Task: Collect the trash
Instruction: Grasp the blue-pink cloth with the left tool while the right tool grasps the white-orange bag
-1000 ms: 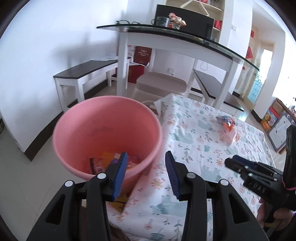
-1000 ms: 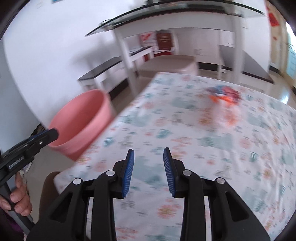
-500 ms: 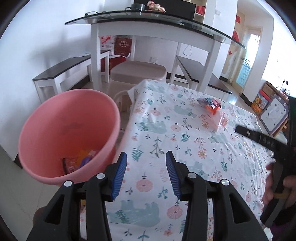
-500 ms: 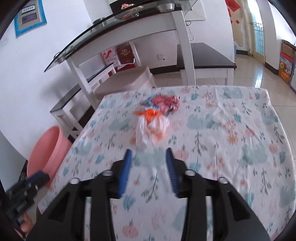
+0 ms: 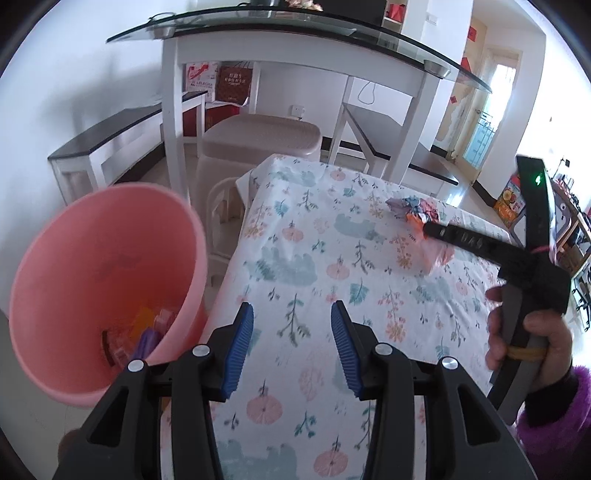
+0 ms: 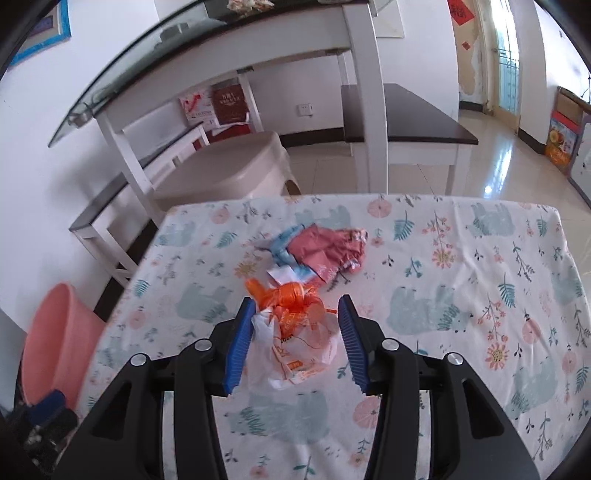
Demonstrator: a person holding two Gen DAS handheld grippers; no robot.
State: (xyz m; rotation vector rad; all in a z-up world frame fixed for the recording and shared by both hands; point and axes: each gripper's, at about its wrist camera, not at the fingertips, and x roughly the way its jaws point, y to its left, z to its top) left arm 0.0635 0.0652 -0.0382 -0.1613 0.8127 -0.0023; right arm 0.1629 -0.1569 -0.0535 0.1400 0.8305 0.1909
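Observation:
A crumpled clear plastic bag with orange print (image 6: 295, 332) lies on the floral tablecloth (image 6: 461, 295). My right gripper (image 6: 295, 314) hangs over it with its jaws opening. The bag sits between the blue pads, which do not press on it. Just beyond lies a crumpled pink and blue wrapper (image 6: 325, 251). The left wrist view shows the same wrapper (image 5: 413, 210) far off, with the right gripper (image 5: 432, 229) reaching it. My left gripper (image 5: 291, 325) is open and empty over the table's near left edge. The pink bucket (image 5: 103, 280) beside it holds some wrappers (image 5: 147, 332).
The bucket (image 6: 55, 343) stands on the floor off the table's left side. A beige plastic stool (image 5: 258, 140) stands behind the table. Behind that are a glass-topped white table (image 5: 295, 33) and dark-topped benches (image 6: 406, 118). A hand in a purple sleeve (image 5: 524, 339) holds the right gripper.
Both grippers swung from the bucket toward the table. The right gripper came up over the plastic bag and its jaws widened. The bucket slid to the left in both views.

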